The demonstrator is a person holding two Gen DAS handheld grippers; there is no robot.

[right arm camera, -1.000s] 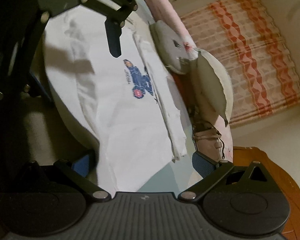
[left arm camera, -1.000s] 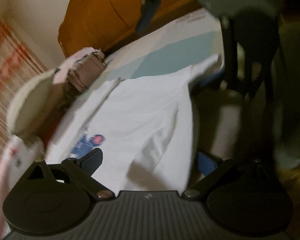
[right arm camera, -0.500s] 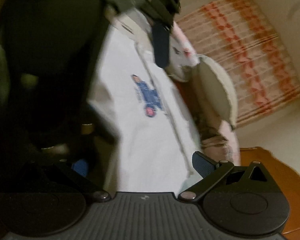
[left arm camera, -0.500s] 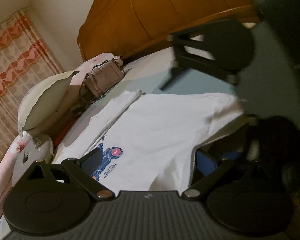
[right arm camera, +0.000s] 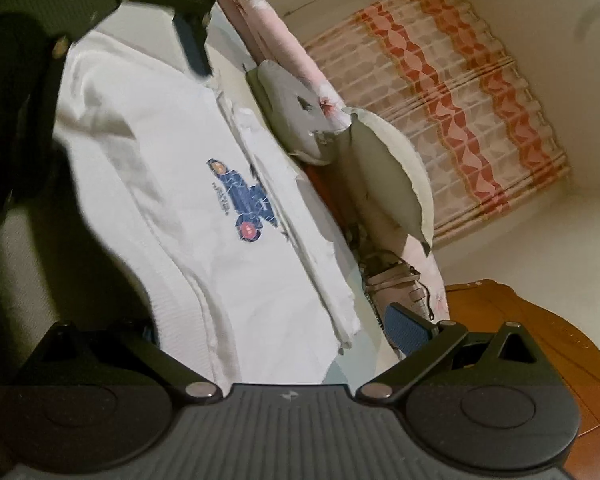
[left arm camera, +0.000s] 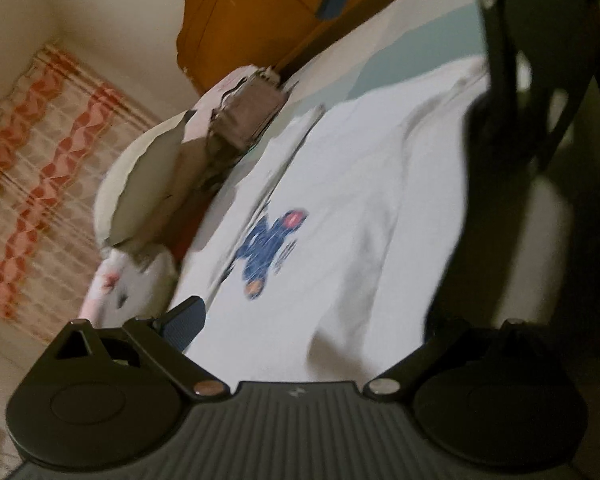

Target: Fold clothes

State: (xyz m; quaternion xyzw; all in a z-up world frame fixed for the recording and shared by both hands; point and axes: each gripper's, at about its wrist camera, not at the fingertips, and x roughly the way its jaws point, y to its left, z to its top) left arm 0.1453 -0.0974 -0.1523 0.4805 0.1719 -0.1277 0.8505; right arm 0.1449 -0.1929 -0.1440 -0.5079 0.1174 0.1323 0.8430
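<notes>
Lying flat, white shirt [right arm camera: 204,200], print up

— Where's my room?
— Over the shirt [right arm camera: 204,216], mid-bed [left arm camera: 428,36].
— What blocks me?
— Pillows [right arm camera: 384,172] and a bag [left arm camera: 248,116] crowd its far edge; the other gripper [right arm camera: 196,52] hangs over one end.
</notes>
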